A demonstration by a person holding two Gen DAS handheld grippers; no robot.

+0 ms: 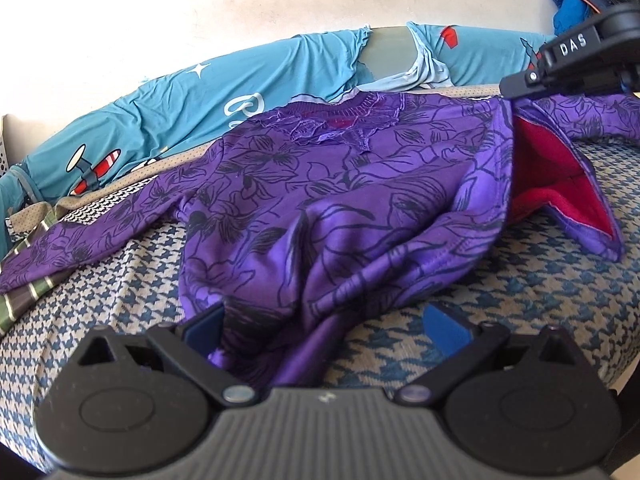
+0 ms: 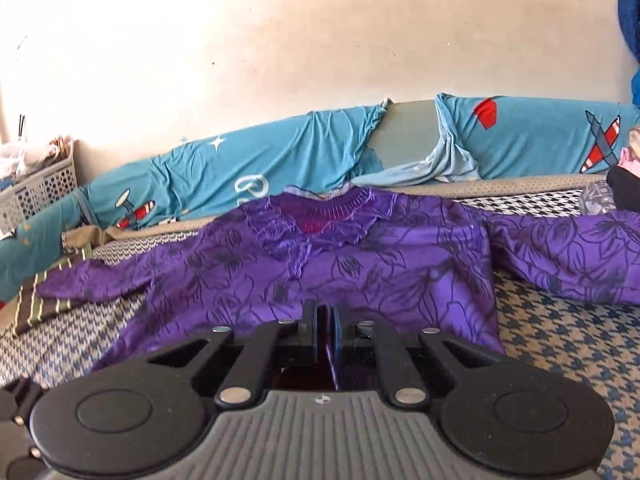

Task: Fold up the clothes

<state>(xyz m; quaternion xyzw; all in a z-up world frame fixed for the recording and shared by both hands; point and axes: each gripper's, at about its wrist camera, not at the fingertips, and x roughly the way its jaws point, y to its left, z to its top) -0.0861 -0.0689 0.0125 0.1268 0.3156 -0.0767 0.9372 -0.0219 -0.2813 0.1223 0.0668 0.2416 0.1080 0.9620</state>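
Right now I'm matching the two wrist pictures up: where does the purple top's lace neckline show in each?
Left wrist view: the lace neckline sits above centre, at the far end of the purple top.
Right wrist view: it lies just above centre, straight beyond the shut fingers.
Shared landmark: the teal airplane-print sheet lies directly behind it in both.

A bed covered in blue-and-beige houndstooth fabric (image 1: 540,292) is seen. On it a purple long-sleeved top with a dark floral print (image 1: 320,184) is spread. A green-and-grey striped cloth (image 1: 28,296) is partly covered by the top's sleeve end.
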